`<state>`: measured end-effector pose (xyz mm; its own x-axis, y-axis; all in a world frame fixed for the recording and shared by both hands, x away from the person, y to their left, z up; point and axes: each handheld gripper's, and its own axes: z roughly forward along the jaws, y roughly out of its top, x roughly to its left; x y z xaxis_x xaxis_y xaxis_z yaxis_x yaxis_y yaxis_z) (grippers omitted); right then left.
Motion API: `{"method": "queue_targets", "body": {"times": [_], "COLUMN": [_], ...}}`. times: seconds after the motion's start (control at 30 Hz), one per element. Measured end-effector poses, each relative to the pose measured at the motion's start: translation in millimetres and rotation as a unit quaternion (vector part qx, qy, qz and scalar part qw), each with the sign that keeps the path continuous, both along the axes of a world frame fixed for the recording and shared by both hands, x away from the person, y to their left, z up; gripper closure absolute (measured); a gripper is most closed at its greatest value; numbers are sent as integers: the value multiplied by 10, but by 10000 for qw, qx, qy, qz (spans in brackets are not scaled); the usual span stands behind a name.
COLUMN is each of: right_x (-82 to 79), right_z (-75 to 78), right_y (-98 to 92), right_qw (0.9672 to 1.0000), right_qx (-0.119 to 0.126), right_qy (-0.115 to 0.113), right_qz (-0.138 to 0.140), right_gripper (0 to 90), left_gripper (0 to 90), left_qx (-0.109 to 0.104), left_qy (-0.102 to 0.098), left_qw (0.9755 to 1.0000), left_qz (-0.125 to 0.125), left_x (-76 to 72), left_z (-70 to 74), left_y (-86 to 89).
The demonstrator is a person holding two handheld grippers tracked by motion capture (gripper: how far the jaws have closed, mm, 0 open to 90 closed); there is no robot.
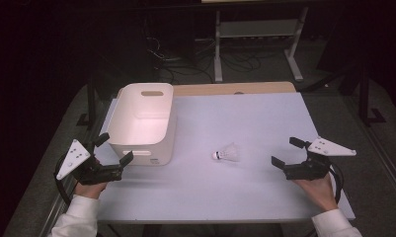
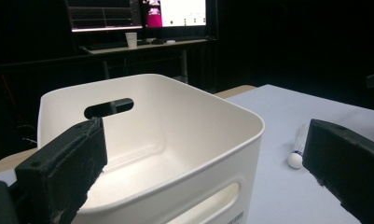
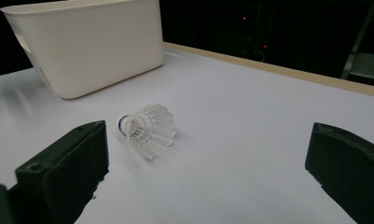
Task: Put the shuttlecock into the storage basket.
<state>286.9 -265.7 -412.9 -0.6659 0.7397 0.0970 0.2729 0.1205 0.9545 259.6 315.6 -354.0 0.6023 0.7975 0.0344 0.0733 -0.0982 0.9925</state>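
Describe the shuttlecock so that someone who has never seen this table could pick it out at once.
Start at the white bin with slot handles at the left rear of the pale table. To its right, nearer the person, the shuttlecock lies on its side between the bin and the right tongs. It is the only small loose thing there: a white feather skirt with a round cork tip pointing toward the bin.

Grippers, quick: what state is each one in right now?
Left gripper: open, holding nothing, beside the white bin.
Right gripper: open, holding nothing, apart from the shuttlecock lying on the table.
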Motion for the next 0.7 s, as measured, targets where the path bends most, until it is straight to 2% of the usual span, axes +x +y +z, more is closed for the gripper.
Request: {"method": "queue_targets", "body": {"times": [0.07,0.2,0.27,0.47,0.5,0.53,0.6,0.67,0.7], "right_x": [-2,-3,-3,-7,-7,-8,-15,-17,-19], "right_z": [-2,-2,-3,-2,-2,-1,2,3,4], "right_y": [1,2,5,11,11,9,4,1,-1], "right_qw": [10000,10000,10000,10000,10000,10000,10000,10000,10000], "right_qx": [-7,-5,-8,-16,-16,-26,-29,-33,-25], "right_qy": [0,-1,2,-13,-13,-17,-18,-21,-26], "right_qz": [6,13,13,32,32,34,38,44,40], "right_gripper": [0,0,0,0,0,0,0,0,0], "left_gripper": [0,0,0,0,0,0,0,0,0], "left_qx": [114,201,380,448,447,569,607,615,586], "left_qy": [47,130,137,259,300,272,403,447,541], "left_qw": [9999,9996,9988,9976,9971,9960,9945,9938,9929], "left_qz": [-37,-142,-269,-470,-529,-627,-753,-812,-882], "left_x": [22,61,105,168,180,208,247,260,275], "left_z": [24,53,88,140,146,164,187,193,197], "left_y": [-4,-48,-97,-195,-213,-217,-253,-265,-297]}}
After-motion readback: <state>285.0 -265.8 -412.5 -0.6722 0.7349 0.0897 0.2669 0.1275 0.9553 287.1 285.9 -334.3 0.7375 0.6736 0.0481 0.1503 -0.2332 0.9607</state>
